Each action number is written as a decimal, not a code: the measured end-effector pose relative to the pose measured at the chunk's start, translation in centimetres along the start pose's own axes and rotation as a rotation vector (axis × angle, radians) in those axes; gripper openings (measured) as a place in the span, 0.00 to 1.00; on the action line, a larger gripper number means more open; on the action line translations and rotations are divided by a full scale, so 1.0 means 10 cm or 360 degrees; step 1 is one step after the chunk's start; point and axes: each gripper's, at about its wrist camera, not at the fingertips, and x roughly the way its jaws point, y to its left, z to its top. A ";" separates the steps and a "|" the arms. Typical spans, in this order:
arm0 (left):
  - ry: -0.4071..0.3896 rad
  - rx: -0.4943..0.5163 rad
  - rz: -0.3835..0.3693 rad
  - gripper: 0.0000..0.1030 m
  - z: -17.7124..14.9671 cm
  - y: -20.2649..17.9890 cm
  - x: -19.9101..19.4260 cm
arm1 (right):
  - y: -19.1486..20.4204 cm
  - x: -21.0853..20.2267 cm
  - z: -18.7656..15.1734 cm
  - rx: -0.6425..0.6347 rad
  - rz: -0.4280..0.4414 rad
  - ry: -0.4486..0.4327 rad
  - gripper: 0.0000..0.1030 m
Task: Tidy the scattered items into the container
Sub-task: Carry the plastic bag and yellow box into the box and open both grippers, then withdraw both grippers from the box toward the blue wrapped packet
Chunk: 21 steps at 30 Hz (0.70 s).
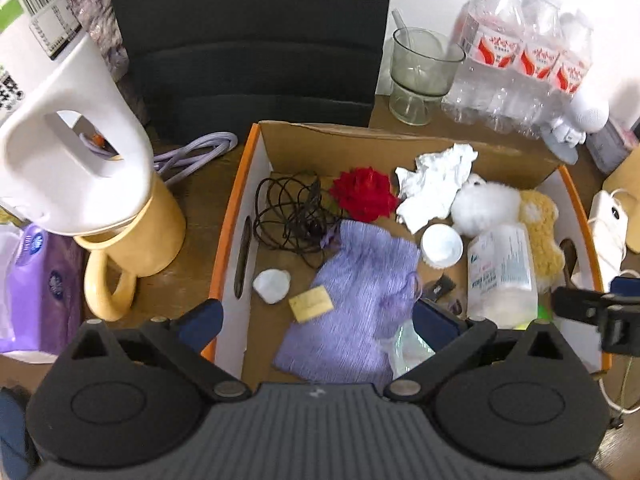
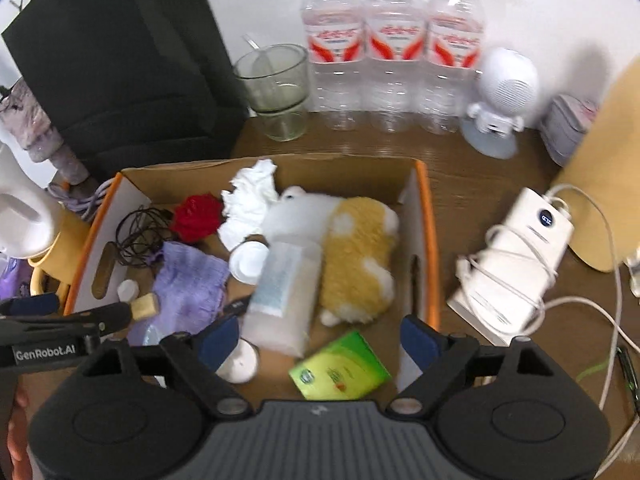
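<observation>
The cardboard box (image 1: 240,216) with an orange rim (image 2: 431,240) holds a black cable coil (image 1: 288,212), a red flower (image 1: 364,194), crumpled tissue (image 1: 432,188), a white and yellow plush (image 2: 360,256), a lying plastic bottle (image 1: 502,276) and a purple pouch (image 1: 352,300). A green packet (image 2: 340,368) lies at the box's near end. My left gripper (image 1: 316,318) hangs open over the pouch, not touching it. My right gripper (image 2: 320,338) is open above the bottle and green packet, holding nothing. Both point steeply down into the box.
Left of the box stand a yellow mug (image 1: 148,220), a white jug (image 1: 60,120) and a purple tissue pack (image 1: 36,288). Behind are a black bag (image 2: 120,60), a glass cup (image 2: 276,88), three water bottles (image 2: 394,52) and a white figurine (image 2: 504,92). A corded power bank (image 2: 524,256) lies right.
</observation>
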 end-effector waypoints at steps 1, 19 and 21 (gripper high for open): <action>-0.0002 0.0001 0.0013 1.00 -0.03 -0.02 -0.03 | -0.02 -0.03 -0.03 0.0021 -0.0005 0.0001 0.85; -0.0832 -0.0028 0.0056 1.00 -1.08 -0.02 -0.44 | 0.33 -0.25 -1.07 -0.0190 0.0017 -0.0796 0.85; -0.0829 -0.0028 0.0035 1.00 -1.10 -0.02 -0.41 | 0.31 -0.24 -1.13 -0.0171 0.0032 -0.0834 0.85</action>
